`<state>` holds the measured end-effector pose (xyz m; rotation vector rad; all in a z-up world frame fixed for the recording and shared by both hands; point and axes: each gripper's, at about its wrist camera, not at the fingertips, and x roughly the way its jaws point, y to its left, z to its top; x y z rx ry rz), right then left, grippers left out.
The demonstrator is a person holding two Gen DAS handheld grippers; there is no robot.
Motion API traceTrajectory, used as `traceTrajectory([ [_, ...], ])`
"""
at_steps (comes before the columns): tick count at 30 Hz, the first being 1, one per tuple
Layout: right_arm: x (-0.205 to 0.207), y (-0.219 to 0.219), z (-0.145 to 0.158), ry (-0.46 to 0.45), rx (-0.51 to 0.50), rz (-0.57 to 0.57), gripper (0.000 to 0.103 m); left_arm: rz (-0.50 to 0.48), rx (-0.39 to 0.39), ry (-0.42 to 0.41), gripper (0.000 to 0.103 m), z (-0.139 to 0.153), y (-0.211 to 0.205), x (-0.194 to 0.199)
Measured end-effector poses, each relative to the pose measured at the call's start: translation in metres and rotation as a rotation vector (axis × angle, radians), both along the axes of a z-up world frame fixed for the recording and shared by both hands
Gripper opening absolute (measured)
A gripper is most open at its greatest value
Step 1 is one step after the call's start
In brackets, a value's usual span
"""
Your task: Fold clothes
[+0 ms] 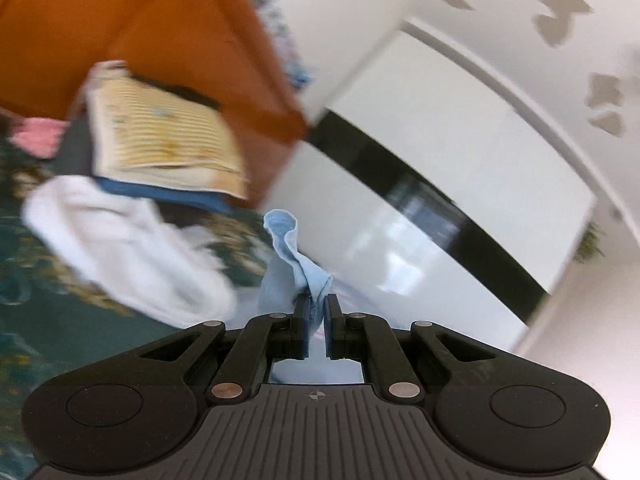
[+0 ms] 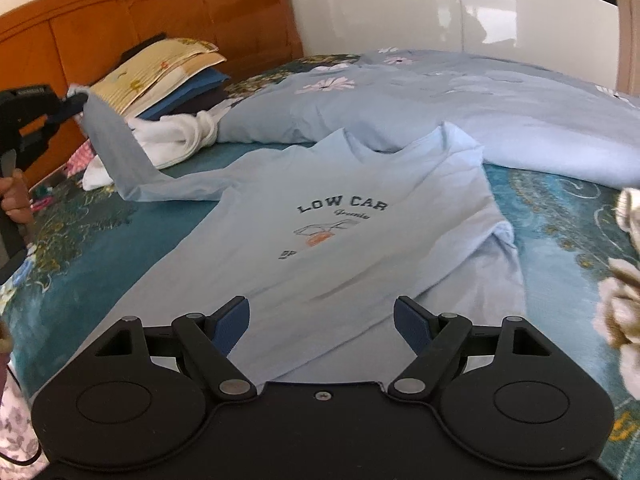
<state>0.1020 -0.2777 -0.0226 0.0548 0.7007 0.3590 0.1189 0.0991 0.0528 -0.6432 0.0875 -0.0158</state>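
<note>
Shirt: face-up on bed. Left tongs clamped on its sleeve, lifted; likely sleeve-fold, next carrying it across the chest. Right tongs apart, hovering near hem.

The light blue T-shirt was seen to be of thin, soft, matt cloth, faintly creased. The left gripper and right gripper were made of matt black plastic with bare metal pivot pins, their pads faced in ribbed blue. The headboard was covered in smooth orange padding. The wardrobe panel was finished in glossy white.
</note>
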Motion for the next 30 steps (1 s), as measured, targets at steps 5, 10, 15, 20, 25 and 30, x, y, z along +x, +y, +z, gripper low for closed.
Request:
traceTrajectory([
  [5, -0.005, -0.015, 0.002, -0.007, 0.021, -0.039, 0.079, -0.167, 0.035, -0.043, 0.005, 0.009, -0.04, -0.002],
  [10, -0.011, -0.03, 0.003, -0.014, 0.041, -0.079, 0.079, -0.325, 0.078, -0.066, 0.005, 0.009, -0.083, -0.006],
  [15, -0.016, -0.045, 0.005, -0.021, 0.062, -0.118, 0.079, -0.468, 0.163, -0.034, 0.005, -0.011, -0.125, -0.01],
  [20, -0.019, -0.06, 0.0, -0.02, 0.087, -0.165, 0.079, -0.56, 0.191, 0.029, 0.005, -0.037, -0.15, -0.012],
  [25, -0.021, -0.071, -0.004, -0.013, 0.11, -0.204, 0.079, -0.636, 0.228, 0.088, 0.005, -0.057, -0.169, -0.016],
  [30, -0.017, -0.07, -0.008, 0.006, 0.14, -0.204, 0.079, -0.681, 0.26, 0.149, 0.005, -0.073, -0.179, -0.023],
])
